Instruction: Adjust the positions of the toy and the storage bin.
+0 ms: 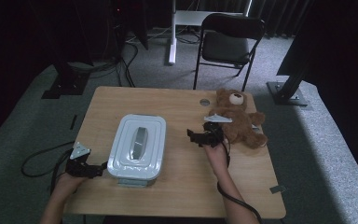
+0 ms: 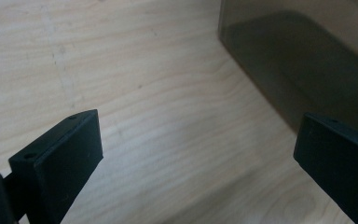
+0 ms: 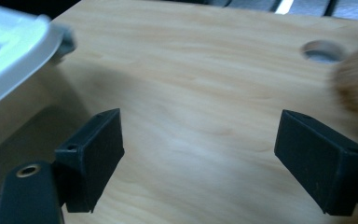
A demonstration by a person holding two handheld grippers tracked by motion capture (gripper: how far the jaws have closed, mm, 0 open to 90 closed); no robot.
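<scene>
Left gripper view shows my left gripper (image 2: 198,161) with its two black jaws wide apart and nothing between them. Under them is bare wood. The side of the box (image 2: 307,60) is just past the far jaw, close but not touching. It looks dark and see-through there.

From the high view, my left gripper (image 1: 103,166) sits low by the near left corner of the box (image 1: 137,143). Its jaws point at the box wall. My left hand (image 1: 70,179) holds it from behind, and a black cable (image 1: 37,158) runs off the table edge to the floor.

My right gripper (image 3: 198,161) also has its jaws wide apart, holding nothing. Between them I see bare wood. The white lid (image 3: 9,37) is off to one side, and a blurry brown bit of the bear (image 3: 356,88) is at the other side. A round hole (image 3: 324,50) in the table is farther off.

From the high view, my right gripper (image 1: 193,136) sits between the box and the bear (image 1: 237,119), closer to the bear. My right hand (image 1: 216,154) holds it.

The box has its white lid on, with a grey handle (image 1: 138,141) in the middle. The bear lies on its back near the far right of the table (image 1: 177,196). A black chair (image 1: 228,42) stands on the grey floor behind.
</scene>
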